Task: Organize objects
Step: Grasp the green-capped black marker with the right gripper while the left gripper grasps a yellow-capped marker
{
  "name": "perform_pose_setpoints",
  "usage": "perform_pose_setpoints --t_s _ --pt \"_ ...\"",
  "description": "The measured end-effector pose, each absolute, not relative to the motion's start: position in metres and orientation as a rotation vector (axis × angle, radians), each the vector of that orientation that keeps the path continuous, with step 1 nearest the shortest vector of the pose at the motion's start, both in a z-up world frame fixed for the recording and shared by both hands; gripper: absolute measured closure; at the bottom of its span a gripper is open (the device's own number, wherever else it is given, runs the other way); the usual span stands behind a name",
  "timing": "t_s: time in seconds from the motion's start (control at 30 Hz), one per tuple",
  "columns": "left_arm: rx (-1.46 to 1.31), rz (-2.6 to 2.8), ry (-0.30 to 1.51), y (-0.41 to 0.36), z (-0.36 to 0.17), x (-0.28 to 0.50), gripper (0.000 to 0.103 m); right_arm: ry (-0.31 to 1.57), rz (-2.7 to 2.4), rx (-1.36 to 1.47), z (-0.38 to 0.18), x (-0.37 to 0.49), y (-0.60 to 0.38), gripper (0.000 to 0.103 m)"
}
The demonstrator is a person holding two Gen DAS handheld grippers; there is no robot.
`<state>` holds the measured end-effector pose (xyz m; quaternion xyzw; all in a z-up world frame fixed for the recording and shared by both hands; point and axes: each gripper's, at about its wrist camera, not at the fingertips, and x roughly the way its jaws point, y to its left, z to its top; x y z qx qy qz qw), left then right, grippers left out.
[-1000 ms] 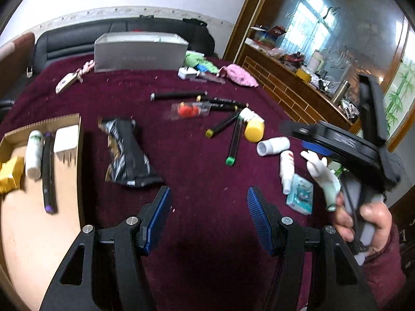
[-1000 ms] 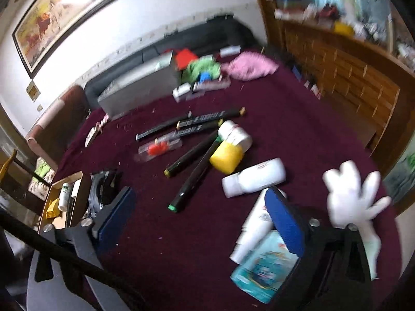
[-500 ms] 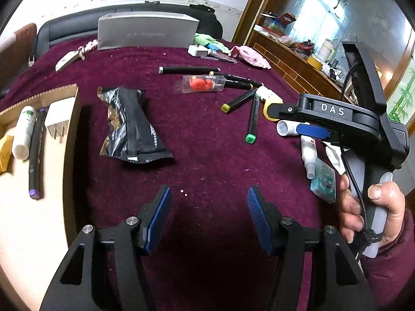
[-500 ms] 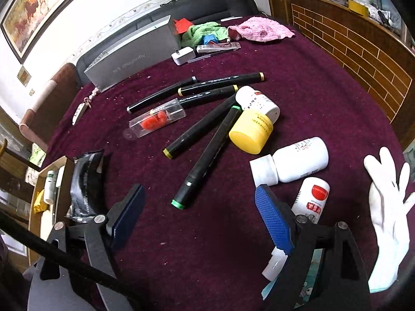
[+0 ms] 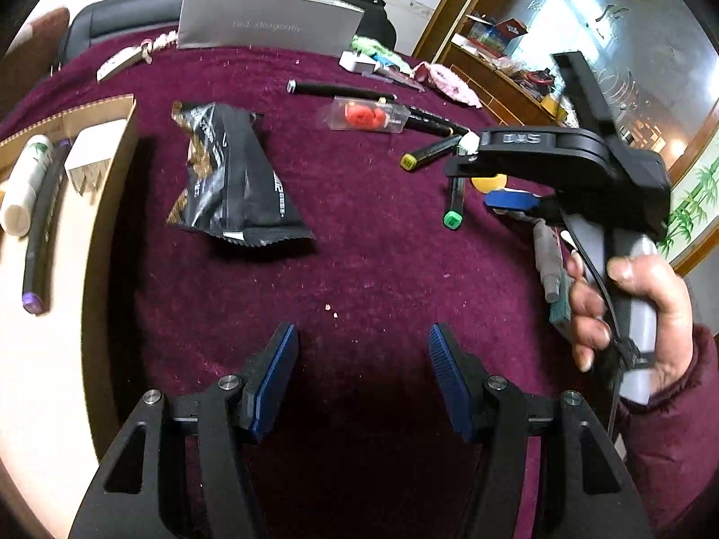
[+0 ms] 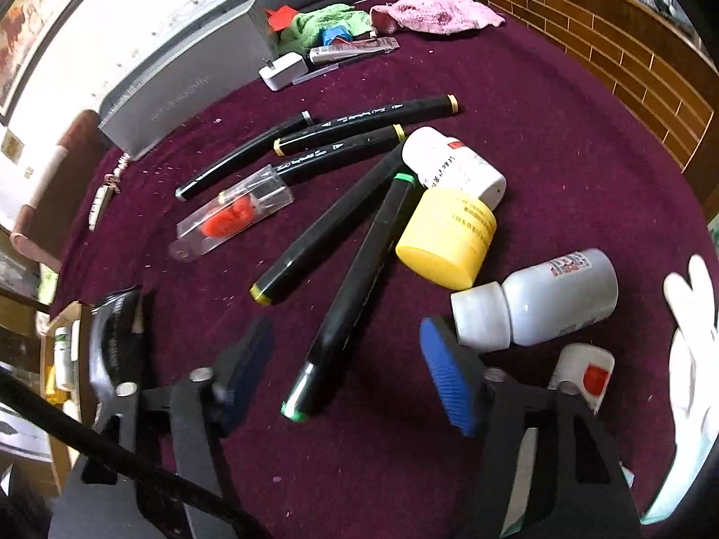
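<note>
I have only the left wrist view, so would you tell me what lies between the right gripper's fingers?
Observer: The green-capped marker lies between them. The right gripper is closing, pads not yet on it.
Operator: Thank you. Is anything crowding that marker?
Observer: A yellow container lies close beside its far half; I cannot tell whether they touch.
Operator: And near the right-hand pad?
Observer: A white bottle lies on its side just beyond it.

The letters "DAS" are embossed on top of the black right gripper. Faint lettering on the grey box is illegible. Printing on the markers and bottles is too small to be read.
</note>
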<state>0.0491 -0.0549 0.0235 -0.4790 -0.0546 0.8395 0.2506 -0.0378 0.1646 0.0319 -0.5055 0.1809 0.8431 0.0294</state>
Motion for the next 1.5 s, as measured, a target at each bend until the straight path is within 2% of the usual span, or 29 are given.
perform_pose_setpoints --t_s 0.13,0.17,0.2,0.27,0.37,0.5,0.7,0.93,1.17,1.23,1.27,1.33,1.37,1.5 --pt "-1.299 2.283 -0.147 -0.055 0.024 0.050 0.046 0.441 2.542 -1.583 0.027 -0.051 0.155 0.055" --pt "-1.296 2.277 -0.154 -0.055 0.023 0.051 0.044 0.413 2.539 -1.563 0.027 -0.053 0.153 0.061" --pt "-1.294 2.269 -0.161 -0.055 0.023 0.051 0.039 0.384 2.529 -1.559 0.027 -0.055 0.150 0.072" --pt "-1.298 2.246 -0.157 -0.054 0.023 0.051 0.035 0.340 2.511 -1.546 0.026 -0.057 0.148 0.084" --pt "-1.342 2.213 -0.114 -0.050 0.026 0.047 0.036 0.347 2.508 -1.556 0.026 -0.049 0.152 0.090" --pt "-1.292 2.212 -0.163 -0.054 0.047 0.036 0.036 0.430 2.536 -1.593 0.027 -0.024 0.158 0.091" --pt "-1.141 2.262 0.047 -0.016 0.082 0.002 0.036 0.589 2.586 -1.606 0.024 0.020 0.169 0.091" --pt "-1.152 2.172 0.217 0.067 0.062 -0.065 0.039 0.748 2.653 -1.582 0.018 0.052 0.180 0.090" --pt "-1.194 2.123 0.448 0.124 0.034 -0.091 0.042 0.783 2.709 -1.575 0.016 0.052 0.183 0.090" --pt "-1.201 2.105 0.476 0.134 0.029 -0.095 0.051 0.793 2.718 -1.574 0.015 0.052 0.184 0.090" --pt "-1.212 2.091 0.491 0.139 0.025 -0.096 0.063 0.797 2.721 -1.574 0.015 0.052 0.184 0.090" --pt "-1.203 2.097 0.521 0.146 0.023 -0.098 0.078 0.801 2.727 -1.572 0.015 0.051 0.184 0.090" --pt "-1.204 2.094 0.522 0.149 0.023 -0.099 0.089 0.802 2.729 -1.570 0.014 0.051 0.184 0.090" --pt "-1.227 2.114 0.499 0.146 0.023 -0.098 0.092 0.799 2.729 -1.567 0.015 0.048 0.182 0.090"
